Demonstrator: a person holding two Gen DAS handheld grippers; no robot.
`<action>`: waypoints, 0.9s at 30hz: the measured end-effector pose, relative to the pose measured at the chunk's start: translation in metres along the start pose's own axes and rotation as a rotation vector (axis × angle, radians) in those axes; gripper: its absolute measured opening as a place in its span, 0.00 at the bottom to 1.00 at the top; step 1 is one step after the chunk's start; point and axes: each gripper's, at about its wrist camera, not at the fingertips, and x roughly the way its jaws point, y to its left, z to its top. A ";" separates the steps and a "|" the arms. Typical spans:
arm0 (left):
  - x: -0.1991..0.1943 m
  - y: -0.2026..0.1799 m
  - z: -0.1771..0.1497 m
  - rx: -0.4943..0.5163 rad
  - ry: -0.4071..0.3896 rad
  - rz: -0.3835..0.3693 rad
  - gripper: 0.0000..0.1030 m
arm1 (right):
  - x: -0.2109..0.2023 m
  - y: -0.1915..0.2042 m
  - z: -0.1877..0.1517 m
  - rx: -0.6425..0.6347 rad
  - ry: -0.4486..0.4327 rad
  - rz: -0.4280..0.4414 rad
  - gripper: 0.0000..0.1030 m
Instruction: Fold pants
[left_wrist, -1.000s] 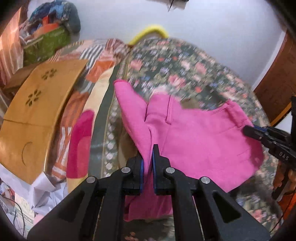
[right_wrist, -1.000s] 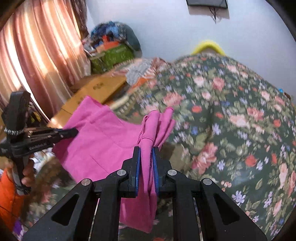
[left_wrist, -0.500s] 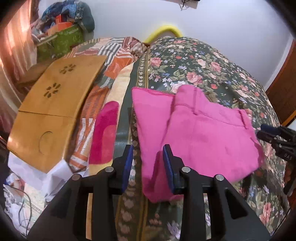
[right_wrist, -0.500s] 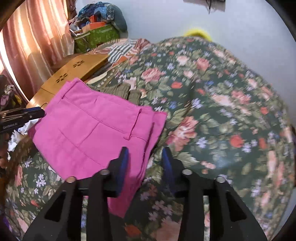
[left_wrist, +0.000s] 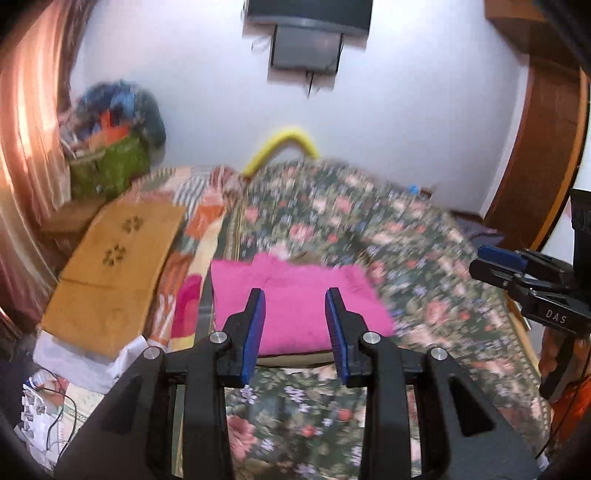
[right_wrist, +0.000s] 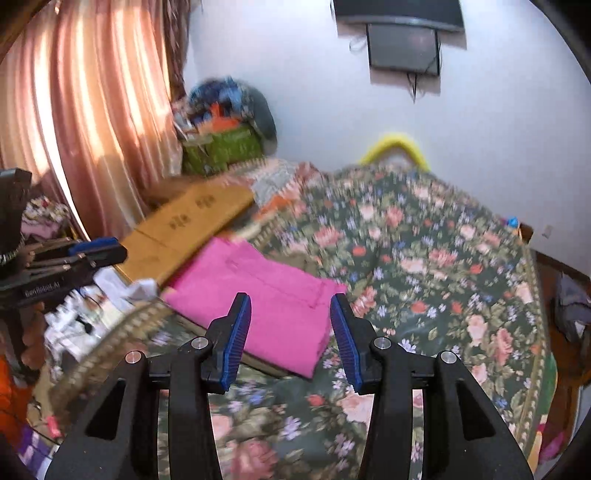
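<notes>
My left hand-held gripper (left_wrist: 295, 328) is spread wide, its blue pads (left_wrist: 255, 332) well apart and gripping nothing. Between them I see the pink pants (left_wrist: 295, 295), folded into a compact rectangle and lying flat on the floral bedspread (left_wrist: 406, 236) near the bed's left edge. The gripper hangs above and short of the pants, touching no cloth that I can make out.

My right hand-held gripper (right_wrist: 291, 336) is likewise released, jaws far apart and empty. From its camera the pants (right_wrist: 266, 291) lie ahead and slightly left, a tidy folded slab with a seam line across the top layer; the near corner sits between the two pads (right_wrist: 236, 332) in the picture, but the gripper is raised clear of it.

Each gripper shows in the other's camera: the right one at the right edge of the left view (left_wrist: 517, 273), the left one at the left edge of the right view (right_wrist: 85, 254), both held off to the sides of the pants.

A wooden board (left_wrist: 114, 266) lies beside the bedspread to the left, with a pink curtain (right_wrist: 85, 110) behind it. Both views are motion-blurred.
</notes>
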 end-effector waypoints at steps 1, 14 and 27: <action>-0.014 -0.007 0.000 0.007 -0.026 -0.003 0.32 | -0.016 0.005 0.001 0.002 -0.031 0.003 0.40; -0.185 -0.074 -0.036 0.027 -0.325 0.028 0.57 | -0.172 0.068 -0.020 -0.039 -0.358 0.066 0.47; -0.240 -0.095 -0.074 0.040 -0.444 0.074 0.97 | -0.217 0.092 -0.048 -0.019 -0.500 -0.042 0.87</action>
